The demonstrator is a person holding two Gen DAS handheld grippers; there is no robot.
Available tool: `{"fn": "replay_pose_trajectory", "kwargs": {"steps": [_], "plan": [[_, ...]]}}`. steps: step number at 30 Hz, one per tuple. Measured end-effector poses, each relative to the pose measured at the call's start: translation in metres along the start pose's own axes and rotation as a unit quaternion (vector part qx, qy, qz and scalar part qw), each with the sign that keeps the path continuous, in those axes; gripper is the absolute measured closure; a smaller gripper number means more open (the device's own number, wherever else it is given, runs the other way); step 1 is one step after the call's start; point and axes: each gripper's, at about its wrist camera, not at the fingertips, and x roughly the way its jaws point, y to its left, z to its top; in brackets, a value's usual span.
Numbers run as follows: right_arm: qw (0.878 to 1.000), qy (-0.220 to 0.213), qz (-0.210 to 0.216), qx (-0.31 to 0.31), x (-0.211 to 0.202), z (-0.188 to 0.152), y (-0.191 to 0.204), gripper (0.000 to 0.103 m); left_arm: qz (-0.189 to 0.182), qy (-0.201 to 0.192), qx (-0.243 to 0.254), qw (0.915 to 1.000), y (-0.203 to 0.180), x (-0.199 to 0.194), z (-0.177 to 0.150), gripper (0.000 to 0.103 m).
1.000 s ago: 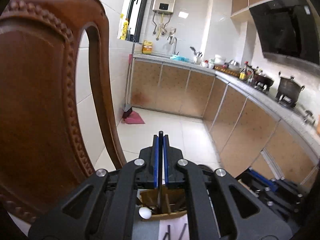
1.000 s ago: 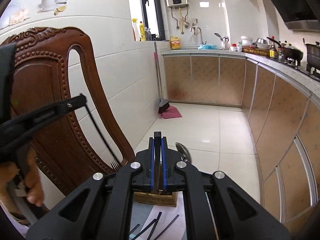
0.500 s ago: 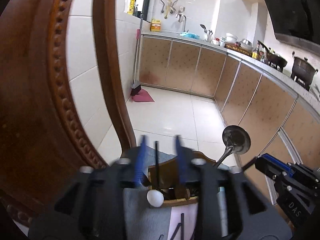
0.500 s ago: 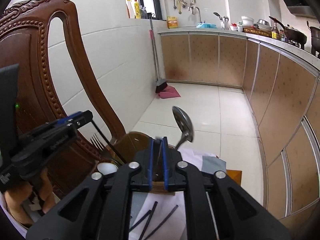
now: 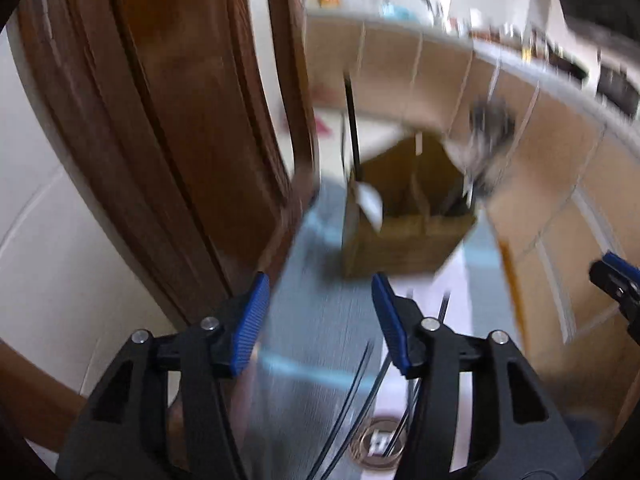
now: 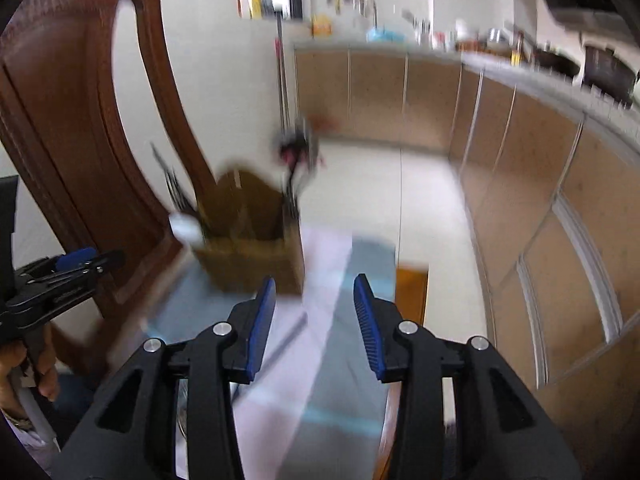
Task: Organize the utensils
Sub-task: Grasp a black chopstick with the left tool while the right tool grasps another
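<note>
A wooden utensil holder (image 5: 408,236) (image 6: 248,252) stands on the table's grey cloth, blurred by motion. In it stand a black chopstick (image 5: 354,128), a white spoon (image 5: 370,200) (image 6: 184,226), a metal spoon (image 5: 490,128) (image 6: 298,148) and a fork (image 6: 172,184). My left gripper (image 5: 320,292) (image 6: 60,276) hangs just short of the holder, jaws opening, nothing between them. My right gripper (image 6: 316,292) (image 5: 616,280) is to the holder's right, jaws also opening and empty. Loose black chopsticks (image 5: 360,380) (image 6: 288,340) lie on the cloth below the grippers.
A carved brown wooden chair back (image 5: 168,140) (image 6: 80,120) rises close on the left of the holder. A small round glass item (image 5: 378,444) sits on the cloth near me. A hand (image 6: 36,368) holds the left gripper. Kitchen cabinets (image 6: 520,160) line the right.
Both grippers were shut a second ago and now stand apart. Both views have dropped toward the table. The black chopstick and the metal spoon now stand free in the holder.
</note>
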Motion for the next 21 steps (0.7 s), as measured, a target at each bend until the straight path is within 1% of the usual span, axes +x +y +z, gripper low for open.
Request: {"fn": "replay_pose_trajectory", "kwargs": {"steps": [1,2,3,4,5,6,7,9,11,13,15,18,21], "plan": [[1.0,0.03,0.005,0.001,0.018,-0.009,0.001,0.063,0.0,0.022,0.018,0.9996,-0.006,0.013,-0.01,0.054],[0.998,0.064,0.013,0.012,0.038,-0.018,0.0,0.063,-0.001,0.043,0.03,0.9986,-0.011,0.027,-0.019,0.06],[0.995,0.091,0.023,0.024,0.056,-0.024,-0.003,0.063,-0.004,0.057,0.035,0.9977,-0.014,0.036,-0.024,0.063],[0.992,0.118,0.034,0.038,0.074,-0.03,-0.005,0.063,-0.007,0.073,0.043,0.9964,-0.019,0.047,-0.031,0.065],[0.988,0.142,0.041,0.052,0.091,-0.035,-0.007,0.066,-0.008,0.083,0.049,0.9953,-0.022,0.055,-0.034,0.065],[0.983,0.165,0.042,0.071,0.11,-0.041,-0.009,0.069,-0.009,0.096,0.058,0.9936,-0.026,0.064,-0.04,0.065],[0.979,0.18,0.041,0.088,0.127,-0.046,-0.011,0.069,-0.008,0.106,0.064,0.9923,-0.029,0.072,-0.045,0.065],[0.976,0.189,0.041,0.1,0.148,-0.051,-0.003,0.069,-0.007,0.116,0.072,0.9906,-0.032,0.083,-0.054,0.065],[0.975,0.193,0.039,0.104,0.161,-0.046,0.005,0.069,-0.001,0.118,0.074,0.9903,-0.033,0.091,-0.059,0.065],[0.974,0.199,0.027,0.109,0.177,-0.043,0.008,0.069,-0.004,0.117,0.073,0.9904,-0.032,0.095,-0.063,0.065],[0.973,0.206,0.014,0.104,0.194,-0.038,0.017,0.069,-0.004,0.117,0.073,0.9905,-0.031,0.097,-0.065,0.065],[0.973,0.216,-0.019,0.079,0.212,-0.038,0.027,0.069,-0.002,0.119,0.075,0.99,-0.031,0.102,-0.069,0.065],[0.972,0.224,-0.033,0.062,0.221,-0.042,0.035,0.069,-0.003,0.122,0.079,0.9893,-0.034,0.107,-0.07,0.062]]}}
